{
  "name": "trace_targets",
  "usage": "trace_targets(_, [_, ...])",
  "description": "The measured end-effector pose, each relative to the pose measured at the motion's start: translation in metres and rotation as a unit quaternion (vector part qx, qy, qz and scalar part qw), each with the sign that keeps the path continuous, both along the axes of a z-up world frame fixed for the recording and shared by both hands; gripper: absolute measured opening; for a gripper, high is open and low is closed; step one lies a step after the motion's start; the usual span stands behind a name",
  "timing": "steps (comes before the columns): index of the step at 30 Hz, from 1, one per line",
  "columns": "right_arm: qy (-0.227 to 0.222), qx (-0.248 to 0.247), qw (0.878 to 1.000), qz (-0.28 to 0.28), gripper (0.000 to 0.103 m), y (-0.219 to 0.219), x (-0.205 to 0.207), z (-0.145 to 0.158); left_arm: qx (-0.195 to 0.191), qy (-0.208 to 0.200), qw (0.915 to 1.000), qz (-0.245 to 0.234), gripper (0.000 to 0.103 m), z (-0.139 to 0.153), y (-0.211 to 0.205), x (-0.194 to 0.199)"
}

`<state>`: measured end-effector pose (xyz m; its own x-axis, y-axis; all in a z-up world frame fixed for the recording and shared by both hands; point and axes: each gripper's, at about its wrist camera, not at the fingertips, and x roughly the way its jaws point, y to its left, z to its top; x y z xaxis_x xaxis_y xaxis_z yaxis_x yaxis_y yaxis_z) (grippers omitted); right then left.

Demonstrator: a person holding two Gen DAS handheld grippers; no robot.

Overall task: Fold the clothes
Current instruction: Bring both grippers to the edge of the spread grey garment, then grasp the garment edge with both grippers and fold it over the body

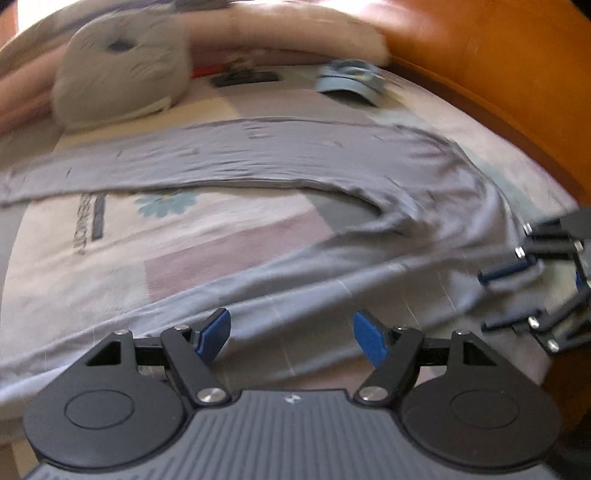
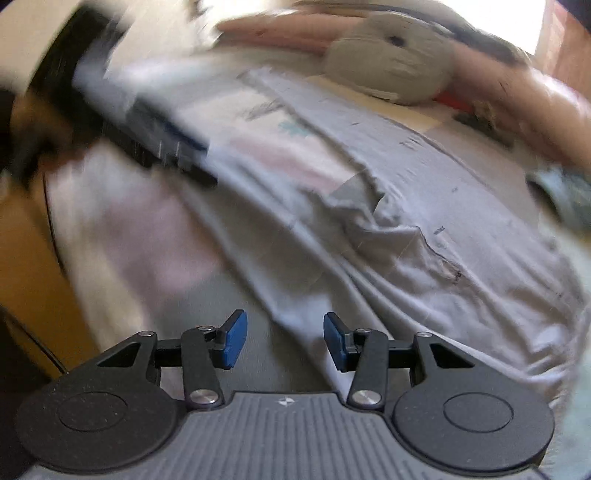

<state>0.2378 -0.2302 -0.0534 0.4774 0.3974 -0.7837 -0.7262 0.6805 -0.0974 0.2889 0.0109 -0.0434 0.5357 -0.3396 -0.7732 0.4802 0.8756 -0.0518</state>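
Note:
A pale grey long garment (image 1: 295, 162) lies spread on the bed, with one long part running left across the middle and another slanting toward the lower left. My left gripper (image 1: 291, 336) hovers over the near part, open, and nothing is pinched between its blue pads. My right gripper (image 2: 285, 339) stands open just over the garment's (image 2: 406, 240) near edge, and its pads do not press on the cloth. It also shows at the right edge of the left wrist view as the right gripper (image 1: 487, 301). The left gripper (image 2: 166, 147) is a dark blur in the right wrist view.
The bedsheet (image 1: 166, 229) has pastel patches and a flower print. A grey plush cushion (image 1: 118, 74), a blue cap (image 1: 351, 79) and a pink pillow (image 1: 277, 33) lie at the far side. An orange wooden bed frame (image 1: 498, 74) borders the right.

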Motion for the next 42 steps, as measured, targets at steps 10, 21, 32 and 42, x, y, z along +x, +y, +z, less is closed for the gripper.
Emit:
trace_targets(10, [-0.091,-0.132,0.986,0.052,0.003,0.024,-0.009,-0.013,0.036,-0.033,0.9881,-0.146,0.077,-0.005,-0.056,-0.021])
trace_targets(21, [-0.029,-0.014,0.999,0.014,0.003,-0.001,0.006,0.026,0.143,-0.171,0.9537,-0.201,0.078,-0.028,-0.108,-0.029])
trace_targets(32, [-0.188,-0.143,0.971,0.025,0.048,0.031,-0.02,-0.026,0.063,-0.136,0.9795,-0.135,0.077,-0.009,-0.093,-0.009])
trace_targets(42, [-0.276,-0.203,0.939,0.003,0.045,0.043,-0.023,-0.037,0.163,-0.175,0.9503,-0.2,0.078,-0.03,-0.076,-0.043])
